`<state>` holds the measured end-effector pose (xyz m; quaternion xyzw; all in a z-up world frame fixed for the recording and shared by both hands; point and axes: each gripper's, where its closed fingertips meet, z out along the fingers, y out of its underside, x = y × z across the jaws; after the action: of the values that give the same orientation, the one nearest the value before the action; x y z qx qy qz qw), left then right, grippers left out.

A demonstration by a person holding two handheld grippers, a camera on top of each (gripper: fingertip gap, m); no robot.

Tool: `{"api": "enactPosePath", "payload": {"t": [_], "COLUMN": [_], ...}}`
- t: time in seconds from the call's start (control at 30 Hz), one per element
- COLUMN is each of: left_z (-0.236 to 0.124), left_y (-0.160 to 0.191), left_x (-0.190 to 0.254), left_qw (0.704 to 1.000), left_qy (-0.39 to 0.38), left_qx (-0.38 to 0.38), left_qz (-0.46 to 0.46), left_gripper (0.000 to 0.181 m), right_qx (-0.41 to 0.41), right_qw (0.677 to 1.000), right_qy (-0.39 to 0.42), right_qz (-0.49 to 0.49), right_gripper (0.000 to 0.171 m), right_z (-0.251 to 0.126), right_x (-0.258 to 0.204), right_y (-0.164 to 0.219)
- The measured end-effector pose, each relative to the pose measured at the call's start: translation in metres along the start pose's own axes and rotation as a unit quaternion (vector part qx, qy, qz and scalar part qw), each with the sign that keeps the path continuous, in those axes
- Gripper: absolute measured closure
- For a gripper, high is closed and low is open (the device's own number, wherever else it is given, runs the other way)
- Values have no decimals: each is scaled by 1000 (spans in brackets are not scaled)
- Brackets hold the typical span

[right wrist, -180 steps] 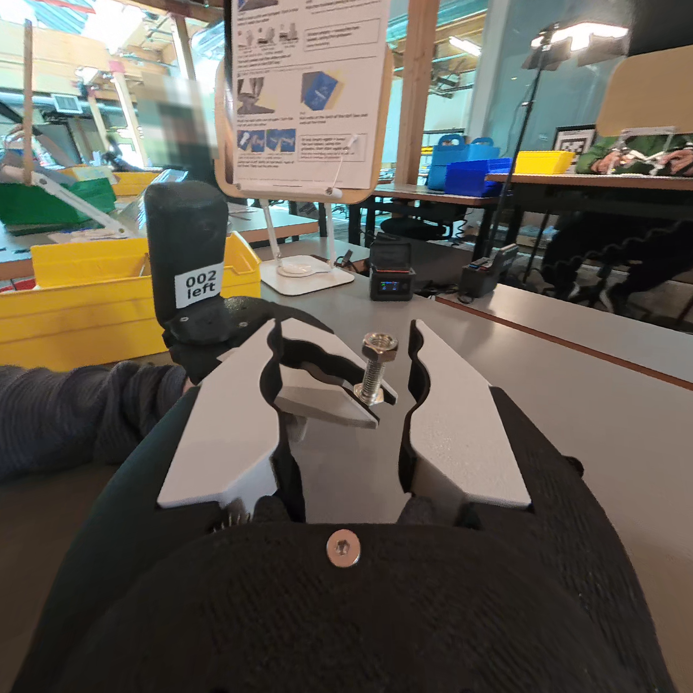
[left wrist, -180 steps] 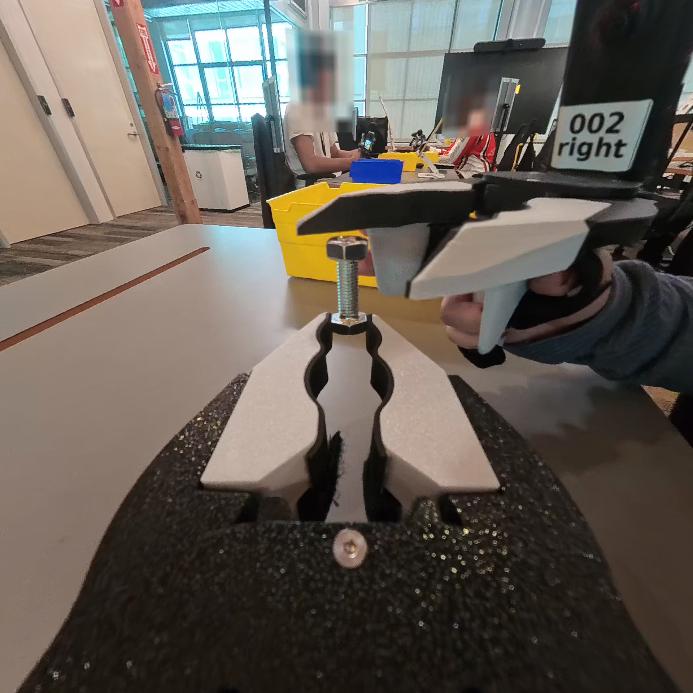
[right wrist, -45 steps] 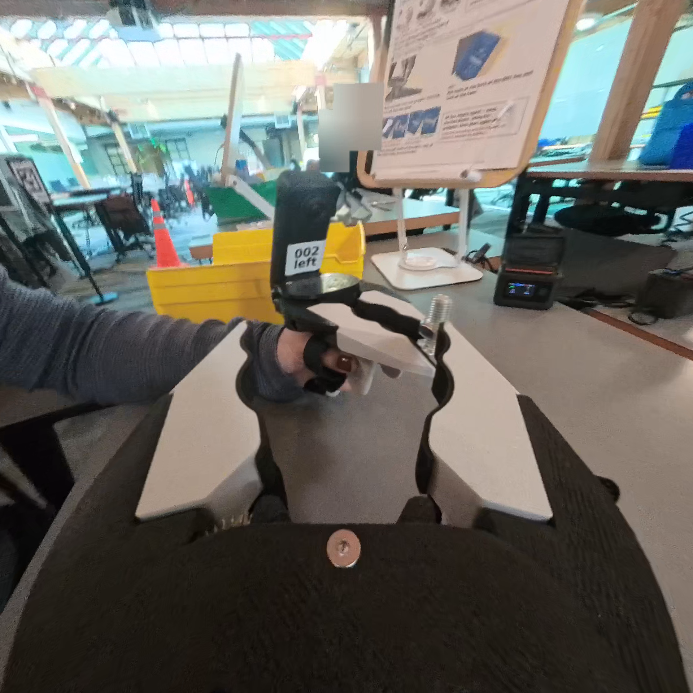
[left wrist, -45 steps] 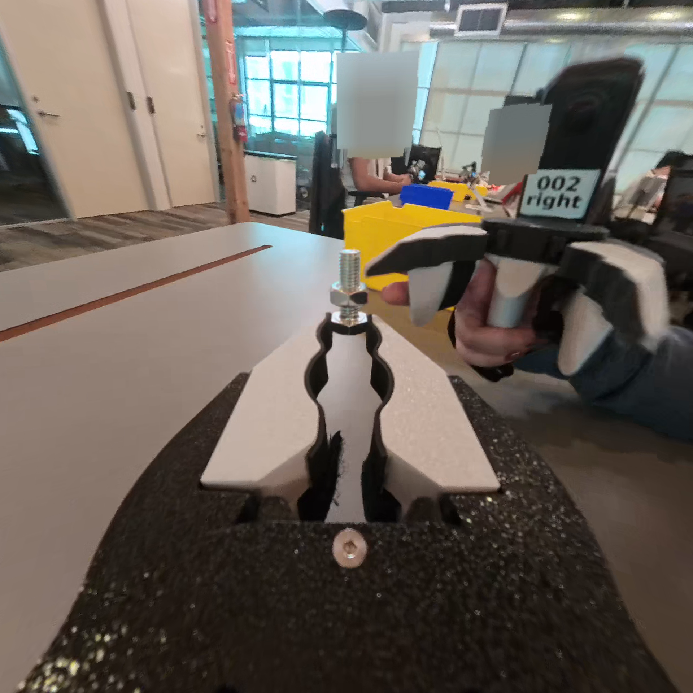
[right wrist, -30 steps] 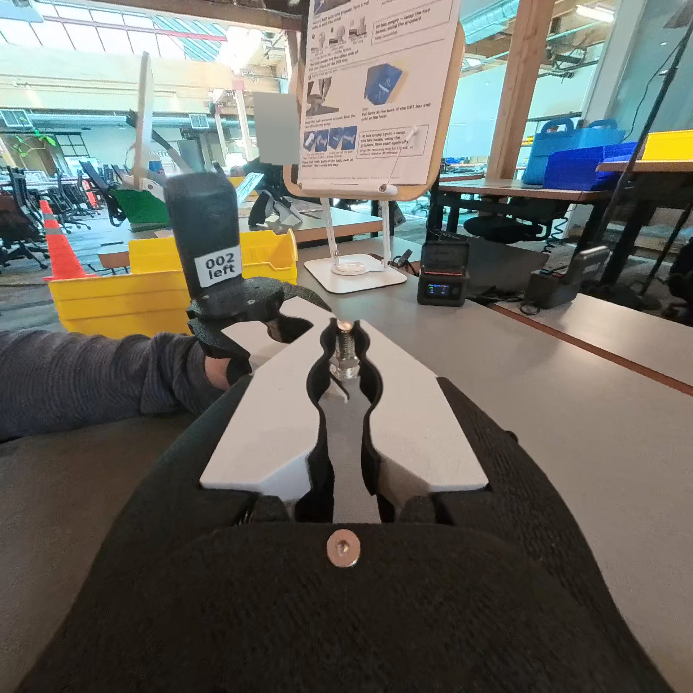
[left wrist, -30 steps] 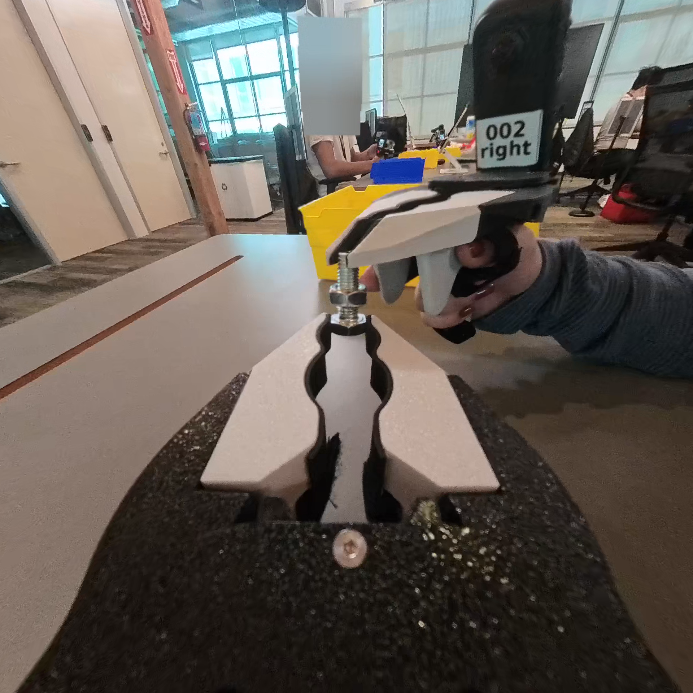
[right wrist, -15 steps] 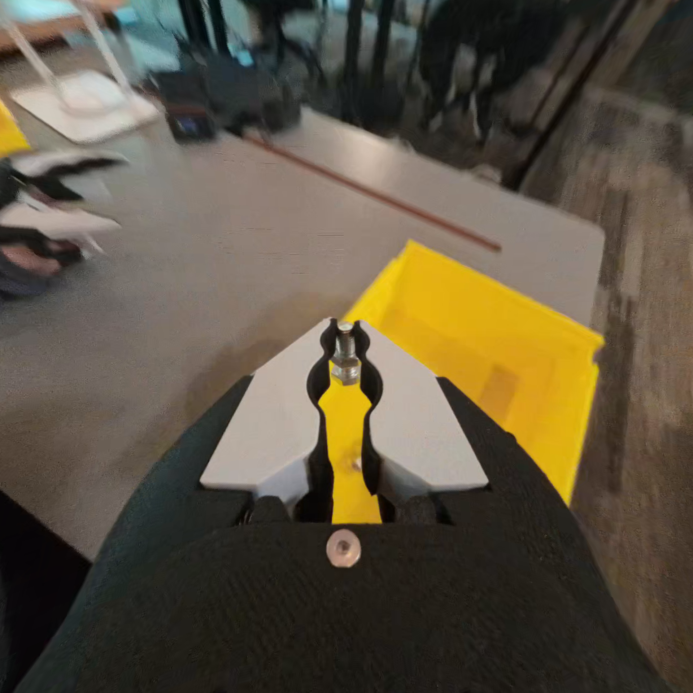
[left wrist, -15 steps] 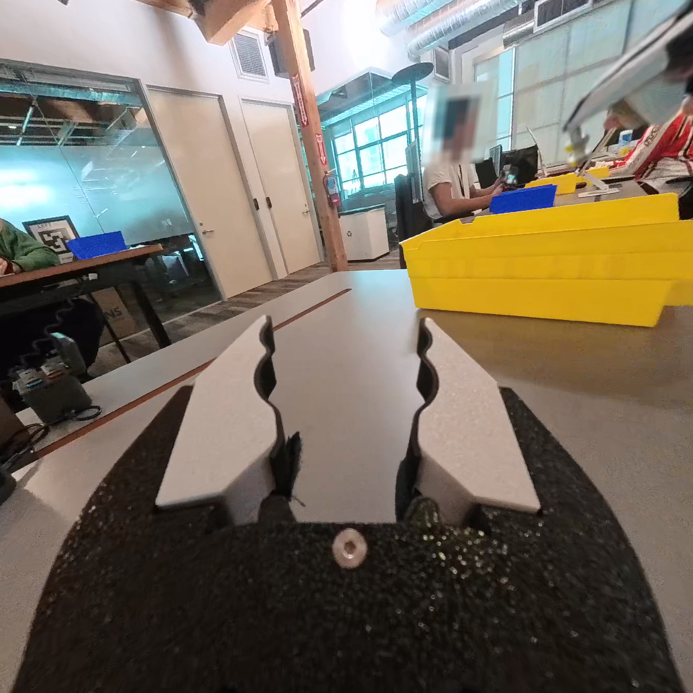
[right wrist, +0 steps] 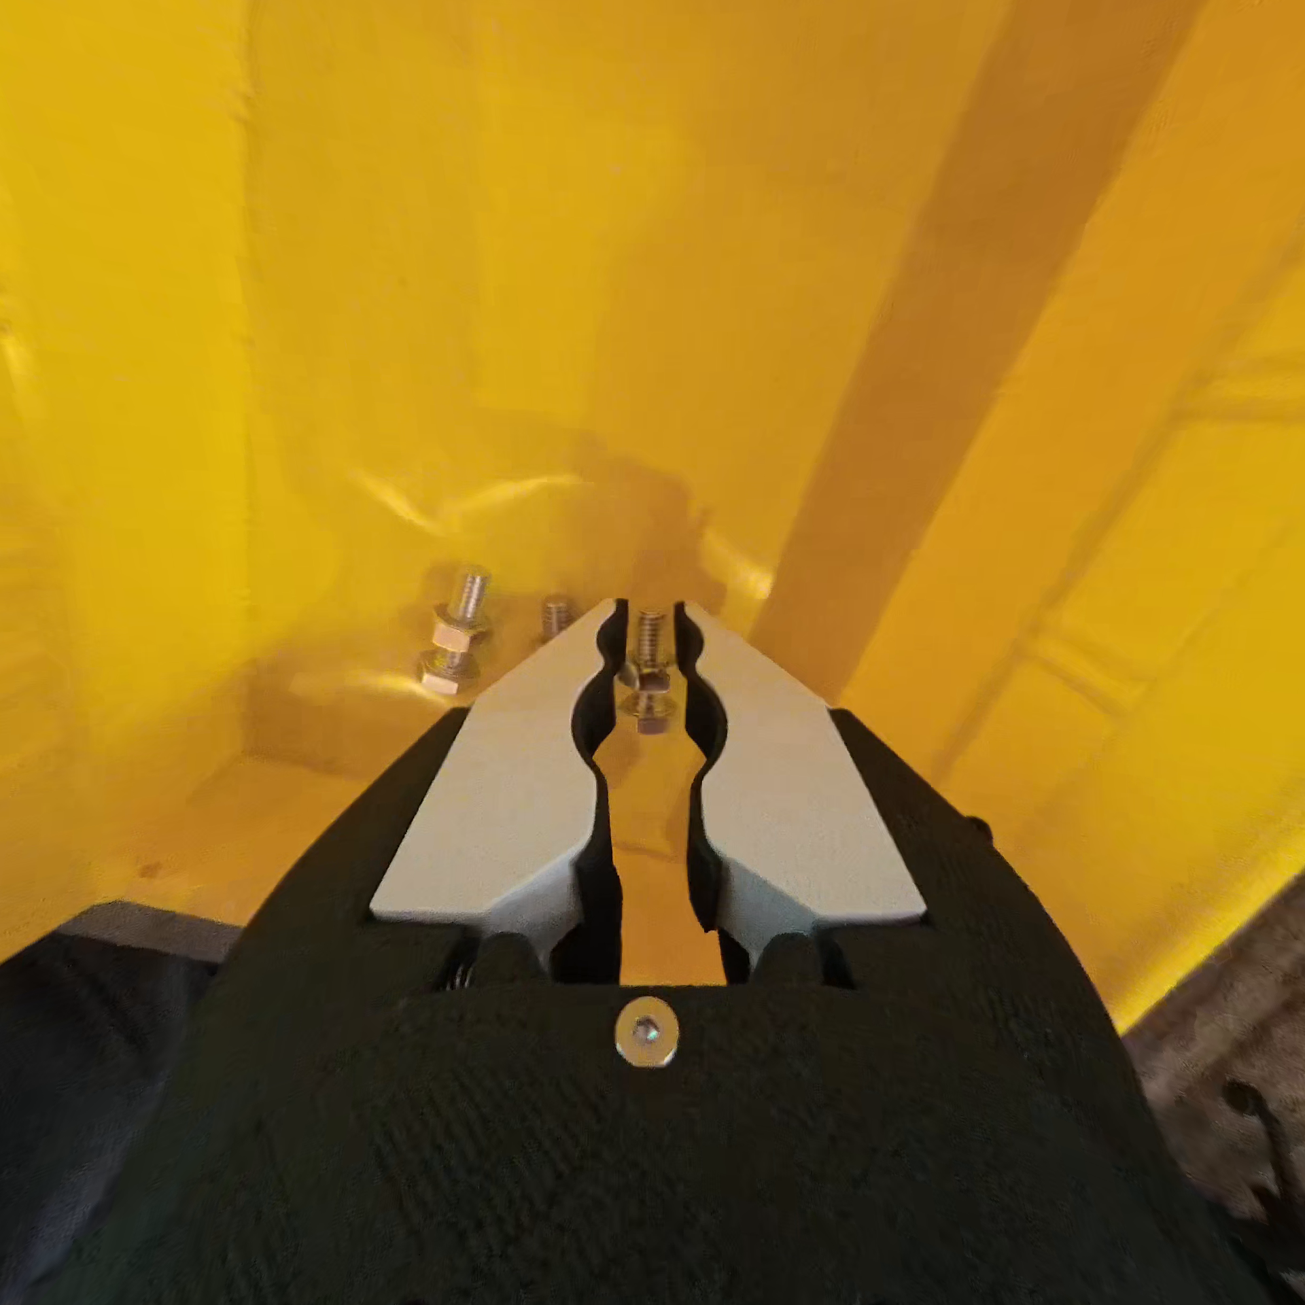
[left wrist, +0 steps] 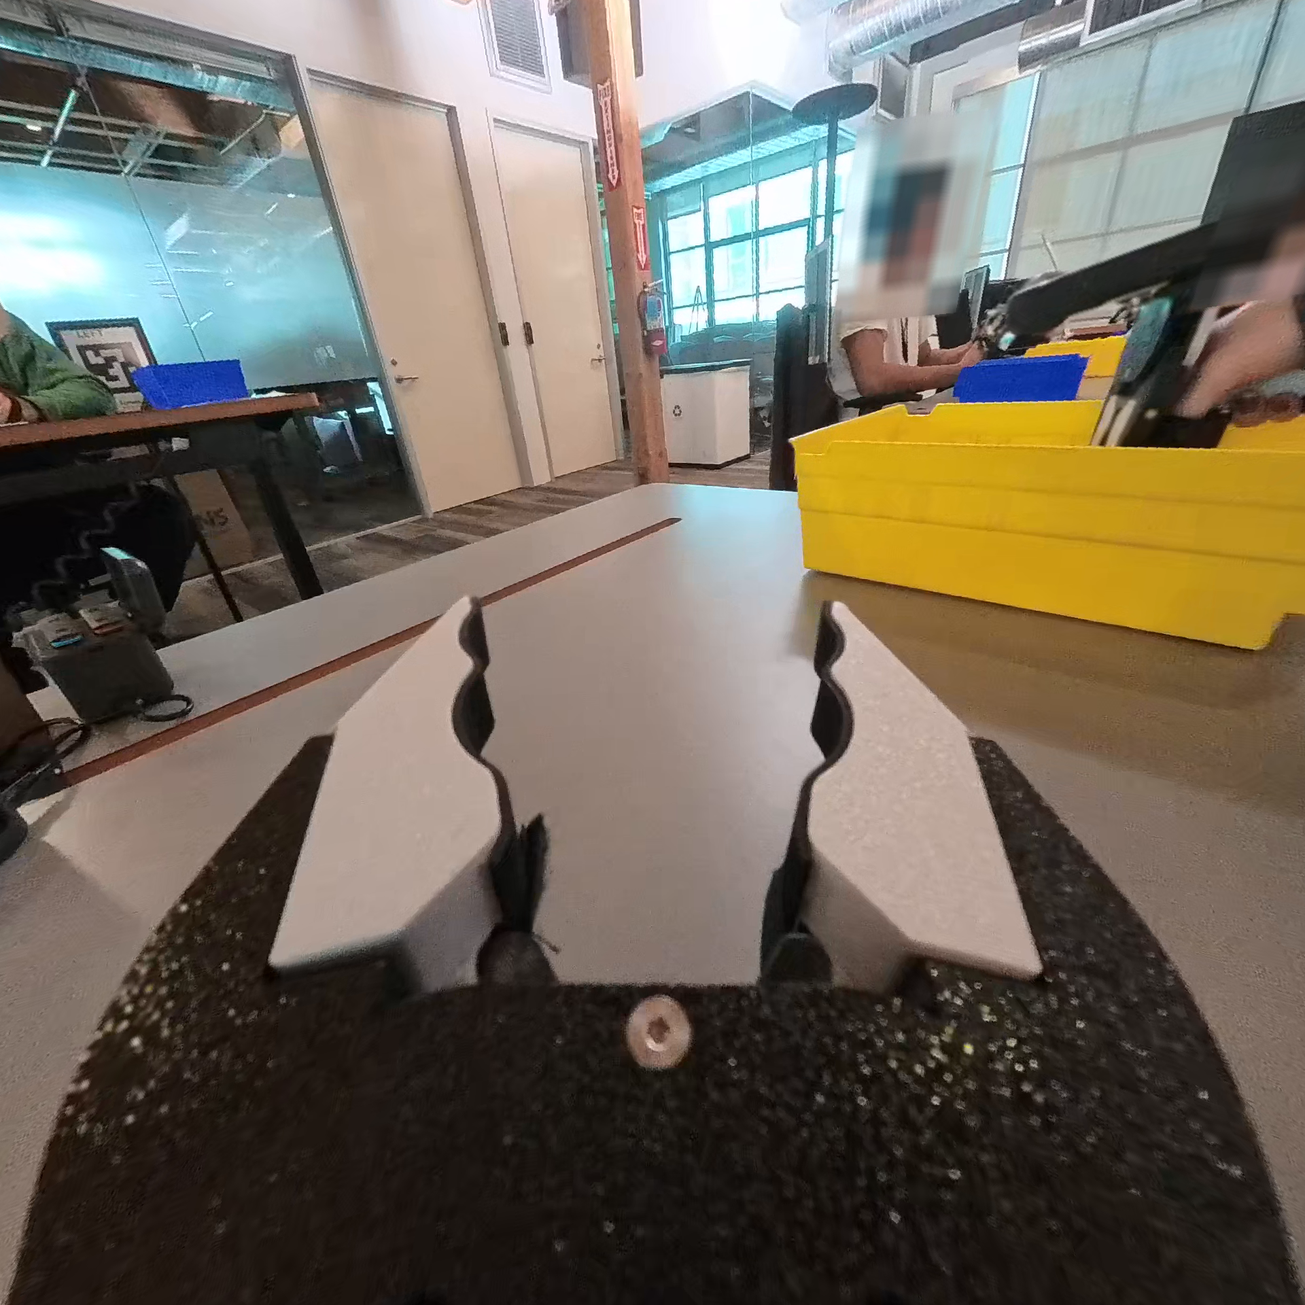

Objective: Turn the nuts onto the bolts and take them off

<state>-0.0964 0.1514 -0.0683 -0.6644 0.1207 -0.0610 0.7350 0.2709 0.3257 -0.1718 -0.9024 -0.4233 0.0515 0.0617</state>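
Observation:
My right gripper (right wrist: 650,607) is down inside the yellow bin (right wrist: 424,282), close to its floor. Its jaws are nearly together around a silver bolt with a nut on it (right wrist: 648,646), held upright at the tips. Another bolt with nuts (right wrist: 455,635) rests on the bin floor to the left. A third bolt (right wrist: 556,614) is partly hidden behind the left finger. My left gripper (left wrist: 650,611) is wide open and empty, low over the grey table (left wrist: 635,706). In the left wrist view the right gripper's body (left wrist: 1158,381) reaches into the yellow bin (left wrist: 1024,551), blurred.
The bin stands on the table, right of the left gripper. A brown seam (left wrist: 424,628) runs across the table on the left. A dark device with cables (left wrist: 99,671) sits at the left edge. People sit at desks behind. Floor shows past the bin's corner (right wrist: 1236,1059). Some 40 centimetres of space lies between my two pairs of fingers.
My left gripper let go of the bolt, opened wide and swung left. My right gripper carried the bolt with its nut off to the yellow bin and lowered it inside.

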Motion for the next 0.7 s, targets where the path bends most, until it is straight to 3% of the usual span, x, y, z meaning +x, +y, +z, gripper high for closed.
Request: {"api": "enactPosePath", "payload": {"t": [0.03,0.13,0.2,0.33,0.4,0.5,0.6,0.7], "left_z": [0,-1,-2,-6,-7,-9,-9,-11], "left_y": [0,-1,-3,-6,-6,-7,-6,-9], "left_x": [1,-2,-5,-13,-16,-18,-19,-25], "left_qw": [1000,1000,1000,999,999,999,998,997], "left_qy": [2,-4,-11,-29,-40,-46,-51,-67], "left_qx": [-1,4,11,24,24,29,28,37], "left_qz": [0,0,-5,-11,-11,-6,-3,4], "left_gripper": [91,93,96,99,100,107,109,112], "right_qx": [26,159,302,601,674,737,728,732], "right_qw": [1000,984,947,797,730,664,673,667], "right_qy": [7,67,100,36,44,74,41,77], "right_qz": [8,35,45,-44,-105,-101,-122,-117], "right_gripper": [152,142,142,145,150,159,161,163], "right_z": [-7,-61,-119,-209,-208,-162,-101,-87], "right_x": [0,-3,-24,-137,-185,-223,-258,-260], "right_y": [-6,-34,-59,-117,-138,-165,-185,-198]}}
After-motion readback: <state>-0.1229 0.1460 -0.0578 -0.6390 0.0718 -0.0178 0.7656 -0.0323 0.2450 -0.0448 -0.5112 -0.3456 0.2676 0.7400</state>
